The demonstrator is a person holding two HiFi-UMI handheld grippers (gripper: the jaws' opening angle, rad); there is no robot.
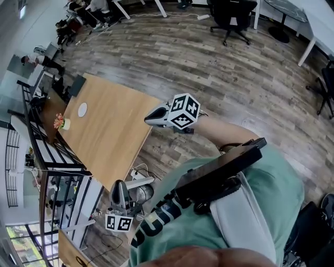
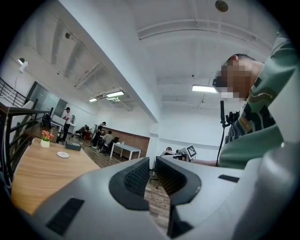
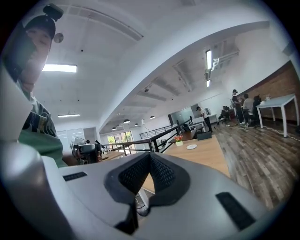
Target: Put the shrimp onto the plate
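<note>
A small white plate (image 1: 82, 110) lies on the long wooden table (image 1: 112, 135); it also shows far off in the left gripper view (image 2: 62, 154) and the right gripper view (image 3: 191, 146). I see no shrimp in any view. My right gripper (image 1: 147, 120) hangs in the air just off the table's near corner and points level at it; its jaws (image 3: 149, 155) are shut and empty. My left gripper (image 1: 119, 183) is held low beside my body, near the railing. Its jaws (image 2: 153, 160) stand a narrow slit apart with nothing between them.
A small pot of flowers (image 1: 61, 123) and a dark flat box (image 1: 78, 85) sit on the table beyond the plate. A black railing (image 1: 36, 141) runs along the table's far side. Cables and a power strip (image 1: 136, 174) lie on the wood floor. Office chairs (image 1: 229, 15) stand farther off.
</note>
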